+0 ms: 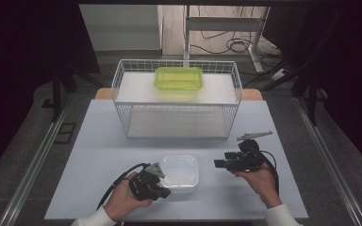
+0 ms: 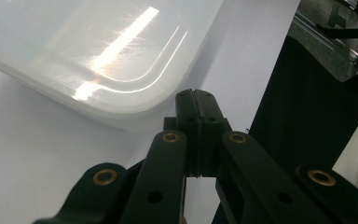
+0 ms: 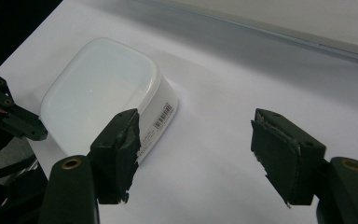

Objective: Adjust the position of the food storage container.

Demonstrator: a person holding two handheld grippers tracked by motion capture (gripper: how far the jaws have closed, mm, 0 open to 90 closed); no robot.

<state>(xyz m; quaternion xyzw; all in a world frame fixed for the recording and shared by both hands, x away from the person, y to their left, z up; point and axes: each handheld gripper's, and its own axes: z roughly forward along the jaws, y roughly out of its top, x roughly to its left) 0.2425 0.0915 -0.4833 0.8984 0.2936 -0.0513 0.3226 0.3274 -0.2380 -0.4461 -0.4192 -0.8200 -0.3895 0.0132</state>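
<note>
White container (image 1: 181, 171) upside down on the table (image 1: 89, 155), near the front edge, between the two grippers. Left gripper (image 2: 196, 100) at the container's front-left corner – jaws pressed together, nothing between them. Right gripper (image 3: 196, 140) off to the container's right, clear of it – jaws wide apart, empty. Farther back, green tray (image 1: 178, 78) on the upper shelf of a white wire rack (image 1: 176, 96)

White container (image 3: 103, 93) barcode label (image 3: 164, 115) (print illegible).
</note>
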